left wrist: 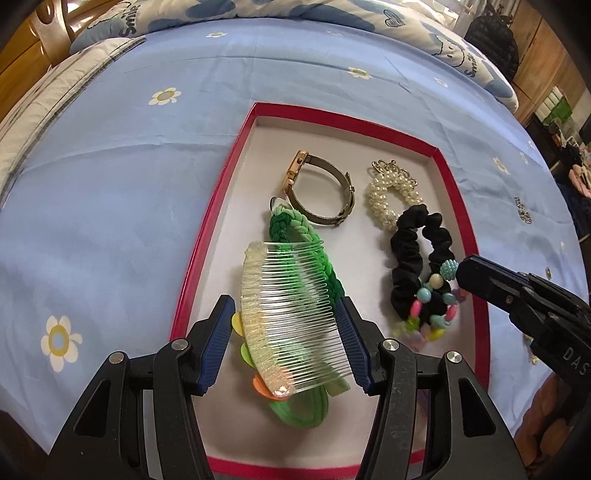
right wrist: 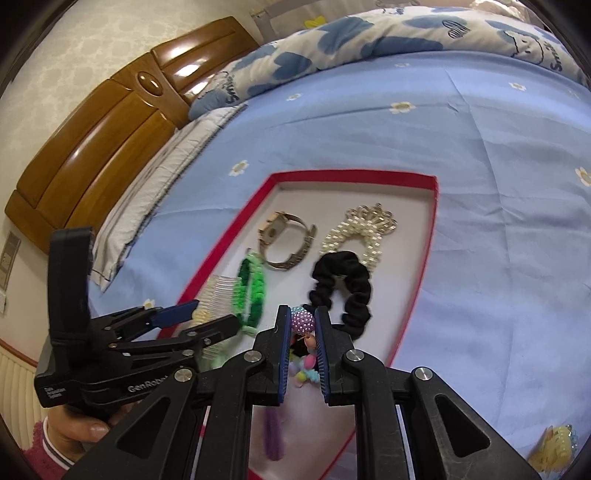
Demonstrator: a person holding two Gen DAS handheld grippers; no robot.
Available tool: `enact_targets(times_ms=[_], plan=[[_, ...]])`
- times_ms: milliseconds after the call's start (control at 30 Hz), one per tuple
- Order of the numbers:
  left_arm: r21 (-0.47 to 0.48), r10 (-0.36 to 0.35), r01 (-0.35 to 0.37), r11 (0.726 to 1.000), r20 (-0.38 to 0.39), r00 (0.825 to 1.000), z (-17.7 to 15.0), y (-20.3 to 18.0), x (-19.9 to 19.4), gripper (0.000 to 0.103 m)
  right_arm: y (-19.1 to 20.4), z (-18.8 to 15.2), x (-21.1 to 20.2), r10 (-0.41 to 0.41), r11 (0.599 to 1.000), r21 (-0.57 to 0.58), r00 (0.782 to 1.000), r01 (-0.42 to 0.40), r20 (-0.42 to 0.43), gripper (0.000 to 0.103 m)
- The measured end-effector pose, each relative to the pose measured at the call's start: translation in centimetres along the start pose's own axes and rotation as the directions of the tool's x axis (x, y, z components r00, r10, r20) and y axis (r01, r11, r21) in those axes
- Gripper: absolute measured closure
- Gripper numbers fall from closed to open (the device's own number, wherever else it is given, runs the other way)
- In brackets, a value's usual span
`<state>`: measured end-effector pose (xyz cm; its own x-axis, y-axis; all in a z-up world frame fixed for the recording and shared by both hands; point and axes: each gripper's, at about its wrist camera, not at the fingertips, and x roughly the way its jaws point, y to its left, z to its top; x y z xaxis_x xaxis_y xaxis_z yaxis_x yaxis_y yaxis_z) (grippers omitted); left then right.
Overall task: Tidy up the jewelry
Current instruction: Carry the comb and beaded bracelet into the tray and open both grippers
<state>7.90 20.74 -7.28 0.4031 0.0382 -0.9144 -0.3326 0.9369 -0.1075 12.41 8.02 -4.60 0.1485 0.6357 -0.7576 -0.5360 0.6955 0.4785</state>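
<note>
A red-rimmed tray (left wrist: 221, 192) lies on the blue bed sheet. It holds a gold watch (left wrist: 317, 188), a pearl scrunchie (left wrist: 391, 192), a black scrunchie (left wrist: 417, 266), a green braided band (left wrist: 295, 229) and a colourful bead bracelet (left wrist: 432, 310). My left gripper (left wrist: 286, 328) is shut on a clear hair comb (left wrist: 291, 314) just above the green band. My right gripper (right wrist: 301, 328) is shut on the bead bracelet (right wrist: 303, 325), low over the tray (right wrist: 428, 236). The left gripper (right wrist: 207, 317) and comb (right wrist: 221, 288) also show in the right wrist view.
A blue-and-white quilt (left wrist: 258, 14) lies bunched at the far side of the bed. A wooden headboard (right wrist: 92, 140) stands to the left. A yellow hair clip (right wrist: 554, 446) and a small silver item (left wrist: 522, 212) lie on the sheet right of the tray.
</note>
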Motion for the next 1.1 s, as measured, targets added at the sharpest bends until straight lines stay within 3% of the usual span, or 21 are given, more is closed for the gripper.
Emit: enact_targets(times_ms=[733, 833, 967, 1100], plan=[[0.007, 0.02, -0.02, 1.0, -0.018, 1.0, 0.2, -0.4, 0.6, 0.046, -1.5, -0.4, 1.5, -0.032, 0.999, 0.02, 0.999, 0.032, -0.039, 0.086], [0.007, 0.022, -0.022, 1.0, -0.02, 1.0, 0.1, -0.5, 0.5, 0.046, -1.7, -0.4, 1.3, -0.024, 0.999, 0.031, 0.999, 0.025, -0.037, 0.083], [0.0, 0.016, -0.016, 1.0, -0.018, 1.0, 0.1, -0.4, 0.3, 0.045, -1.8, -0.4, 1.0, -0.017, 0.999, 0.042, 0.999, 0.018, -0.034, 0.066], [-0.001, 0.01, -0.01, 1.0, -0.011, 1.0, -0.2, -0.6, -0.3, 0.043, -1.7, -0.5, 0.2, -0.012, 0.999, 0.043, 1.0, 0.013, -0.021, 0.065]])
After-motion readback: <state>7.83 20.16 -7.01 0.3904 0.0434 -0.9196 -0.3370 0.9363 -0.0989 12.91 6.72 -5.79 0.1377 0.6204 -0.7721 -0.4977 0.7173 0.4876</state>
